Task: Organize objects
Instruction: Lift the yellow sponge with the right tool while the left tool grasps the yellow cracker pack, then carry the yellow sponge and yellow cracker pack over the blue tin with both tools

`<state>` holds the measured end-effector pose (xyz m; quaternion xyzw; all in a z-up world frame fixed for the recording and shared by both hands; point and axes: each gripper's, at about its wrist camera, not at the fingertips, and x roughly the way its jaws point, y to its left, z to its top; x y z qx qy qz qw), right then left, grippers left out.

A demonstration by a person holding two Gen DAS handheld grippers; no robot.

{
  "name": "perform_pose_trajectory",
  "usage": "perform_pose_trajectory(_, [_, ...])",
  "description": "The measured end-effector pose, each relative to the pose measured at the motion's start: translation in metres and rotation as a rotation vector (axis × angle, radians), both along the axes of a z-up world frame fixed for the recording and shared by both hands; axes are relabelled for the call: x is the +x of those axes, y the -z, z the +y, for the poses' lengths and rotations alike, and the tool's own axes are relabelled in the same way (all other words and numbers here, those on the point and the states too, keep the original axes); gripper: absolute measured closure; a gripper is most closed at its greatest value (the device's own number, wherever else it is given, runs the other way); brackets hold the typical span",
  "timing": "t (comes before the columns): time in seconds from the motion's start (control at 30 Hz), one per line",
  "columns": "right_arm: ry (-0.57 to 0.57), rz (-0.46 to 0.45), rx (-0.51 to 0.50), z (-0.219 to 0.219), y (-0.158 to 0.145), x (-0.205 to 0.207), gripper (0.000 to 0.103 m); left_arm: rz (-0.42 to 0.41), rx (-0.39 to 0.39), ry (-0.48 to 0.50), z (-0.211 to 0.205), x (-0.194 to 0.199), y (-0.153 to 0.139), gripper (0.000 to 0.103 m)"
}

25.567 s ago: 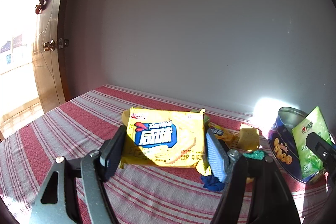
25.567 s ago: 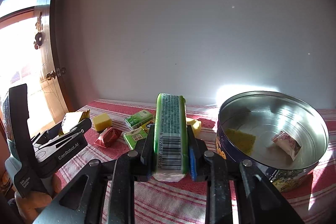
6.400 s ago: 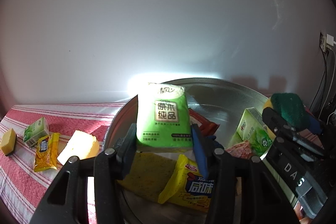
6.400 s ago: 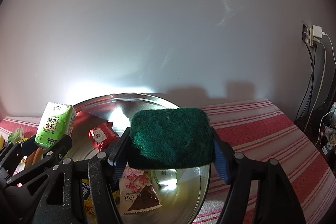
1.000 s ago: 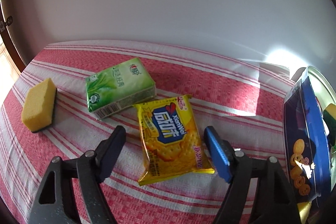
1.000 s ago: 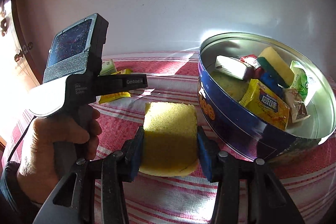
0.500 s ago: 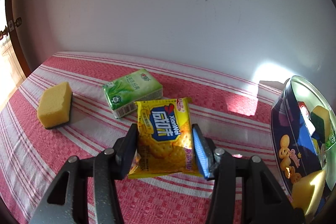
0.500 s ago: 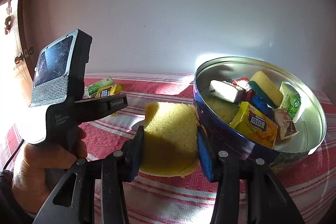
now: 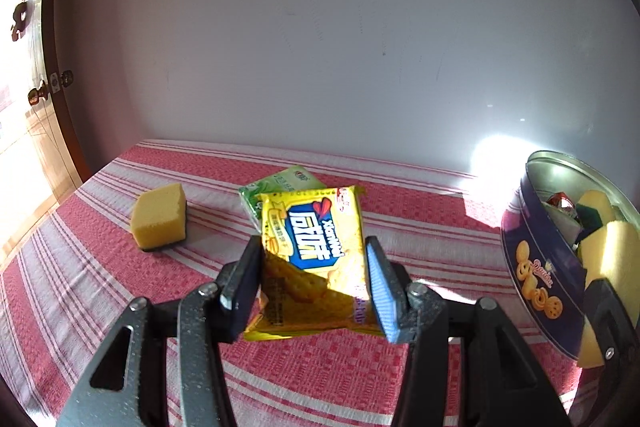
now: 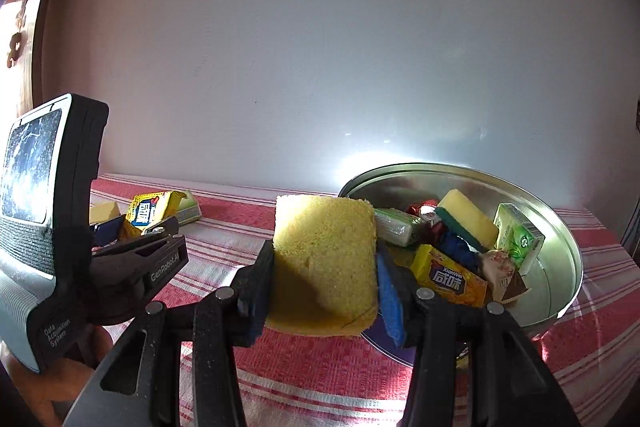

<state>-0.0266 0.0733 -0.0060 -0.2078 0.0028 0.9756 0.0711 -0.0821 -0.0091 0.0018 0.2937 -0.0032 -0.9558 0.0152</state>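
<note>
Both packs lifted: we raised the yellow cracker pack [image 9: 311,259] off the surface [image 9: 100,267].
Left hand-held gripper [image 9: 310,287] had just closed on it left of the tin [image 10: 560,227]; right hand-held gripper [image 10: 320,291] clamped the yellow sponge [image 10: 324,263] beside the tin.

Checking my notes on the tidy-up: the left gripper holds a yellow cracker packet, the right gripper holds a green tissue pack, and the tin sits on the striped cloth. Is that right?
Not quite. The right gripper holds a yellow sponge, not a green tissue pack, as the right wrist view shows. The rest stands: the left gripper holds the yellow cracker packet, and the tin sits on the striped cloth.
</note>
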Motion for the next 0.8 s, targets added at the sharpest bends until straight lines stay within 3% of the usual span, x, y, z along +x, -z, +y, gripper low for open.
perform_pose_trajectory(0.37, [0.003, 0.017, 0.026, 0.003, -0.001, 0.015, 0.054, 0.055, -0.023, -0.004, 0.010, 0.018, -0.005, 0.054])
perform_pose_trajectory(0.8, [0.041, 0.024, 0.055, 0.027, -0.005, 0.042, 0.054, 0.063, -0.018, 0.023, 0.030, 0.040, -0.005, 0.054])
